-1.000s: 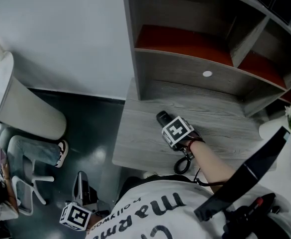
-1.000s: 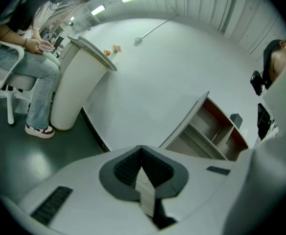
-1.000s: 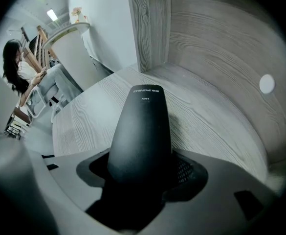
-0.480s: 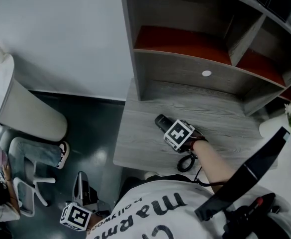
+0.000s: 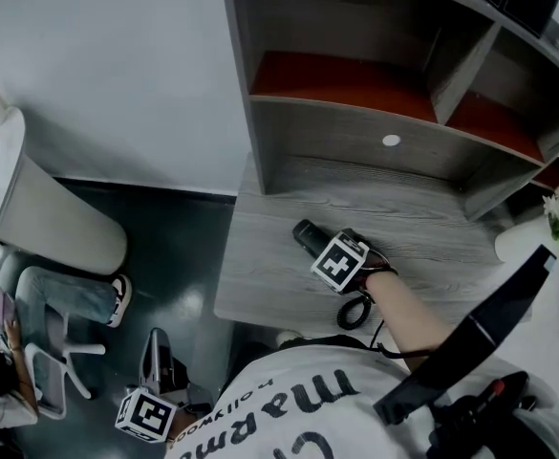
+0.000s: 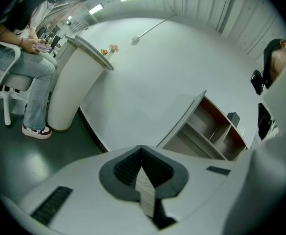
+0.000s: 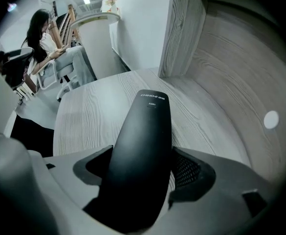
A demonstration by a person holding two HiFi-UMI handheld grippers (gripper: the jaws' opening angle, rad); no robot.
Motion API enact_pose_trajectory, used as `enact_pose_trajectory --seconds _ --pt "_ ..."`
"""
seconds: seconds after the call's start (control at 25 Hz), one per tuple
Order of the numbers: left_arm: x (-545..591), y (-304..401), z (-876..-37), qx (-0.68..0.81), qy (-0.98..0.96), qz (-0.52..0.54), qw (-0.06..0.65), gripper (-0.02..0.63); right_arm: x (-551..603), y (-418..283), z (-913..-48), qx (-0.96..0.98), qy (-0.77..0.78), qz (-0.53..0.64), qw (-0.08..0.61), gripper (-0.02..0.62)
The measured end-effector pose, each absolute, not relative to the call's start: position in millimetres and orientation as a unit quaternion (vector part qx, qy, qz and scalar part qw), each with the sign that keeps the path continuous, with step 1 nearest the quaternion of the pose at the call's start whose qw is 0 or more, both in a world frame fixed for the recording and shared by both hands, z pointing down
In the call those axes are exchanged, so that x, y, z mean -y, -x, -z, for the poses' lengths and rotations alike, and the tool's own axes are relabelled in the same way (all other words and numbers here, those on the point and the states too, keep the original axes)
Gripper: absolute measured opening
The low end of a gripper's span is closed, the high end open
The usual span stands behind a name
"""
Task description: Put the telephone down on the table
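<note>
The black telephone (image 5: 308, 234) lies on the grey table (image 5: 260, 275), with its free end pointing to 10 o'clock. It sits between the jaws of the right gripper (image 7: 142, 170). These jaws are opening wide, and a gap shows on each side of the phone. Its curly cord (image 5: 355, 311) lies at 5 o'clock. The shelf (image 5: 355, 127) stands at 12 o'clock. The left gripper (image 6: 143, 180) hangs low at 7 o'clock, pressed closed and holding nothing.

telephone (image 7: 143, 151) matt black plastic, smooth, table (image 5: 260, 256) grey wood grain, matt, shelf unit (image 5: 355, 127) same grained wood look, red panels (image 5: 336, 76) smooth inside, floor (image 5: 174, 247) dark and glossy, catching light
</note>
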State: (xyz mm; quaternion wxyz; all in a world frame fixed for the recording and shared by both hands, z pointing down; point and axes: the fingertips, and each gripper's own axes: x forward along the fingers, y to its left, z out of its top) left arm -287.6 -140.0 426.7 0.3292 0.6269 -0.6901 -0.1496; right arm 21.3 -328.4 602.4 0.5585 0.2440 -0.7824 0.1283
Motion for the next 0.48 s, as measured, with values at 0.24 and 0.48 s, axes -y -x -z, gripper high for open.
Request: enact_pose_trajectory --seconds 0.24,0.48 --pt "137 286 -425 0.691 -0.626 0.146 0.331 0.009 327 -21 -593 0.789 -0.251 -0.128 0.546 0.362" --pt "136 281 -427 0.686 -0.633 0.144 0.328 0.009 339 -12 -560 0.816 -0.289 -0.143 0.479 0.362"
